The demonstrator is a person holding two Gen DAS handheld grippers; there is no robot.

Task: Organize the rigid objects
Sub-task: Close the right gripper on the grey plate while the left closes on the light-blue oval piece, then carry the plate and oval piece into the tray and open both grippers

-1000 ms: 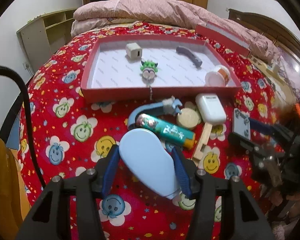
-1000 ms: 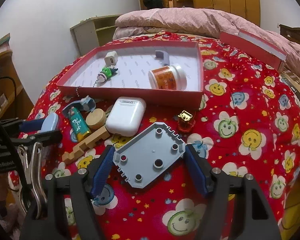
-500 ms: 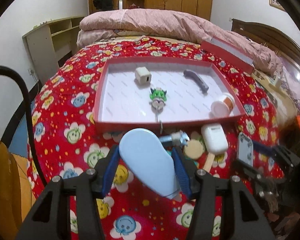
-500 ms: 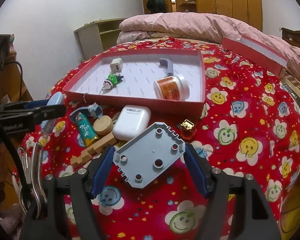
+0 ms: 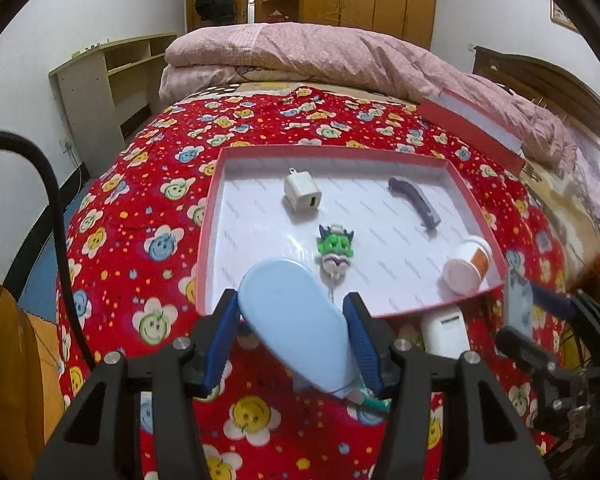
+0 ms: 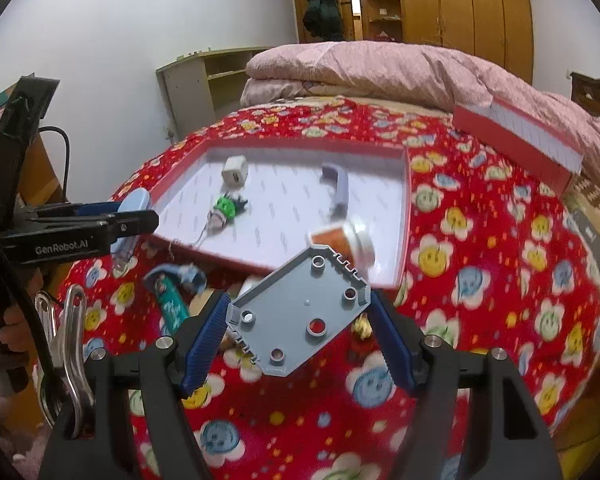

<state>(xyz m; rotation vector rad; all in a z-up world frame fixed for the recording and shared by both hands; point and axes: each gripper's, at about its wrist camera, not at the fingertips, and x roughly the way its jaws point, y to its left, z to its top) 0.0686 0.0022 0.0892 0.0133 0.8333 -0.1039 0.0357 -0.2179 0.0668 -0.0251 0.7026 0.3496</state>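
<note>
Light-blue oval case (image 5: 296, 324), clamped in my left gripper (image 5: 294, 334), has risen over the red tray's (image 5: 332, 151) 6 o'clock rim — ready to drop in. My right gripper (image 6: 300, 320) holds the grey plate (image 6: 300, 312), likewise lifted trayward — both deliveries look imminent.

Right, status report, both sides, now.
Left hand-held gripper shut on light blue oval piece, at the red tray's near rim. Right hand-held gripper shut on grey plate. Tray's near-left floor free; orange bottle near right corner.
</note>
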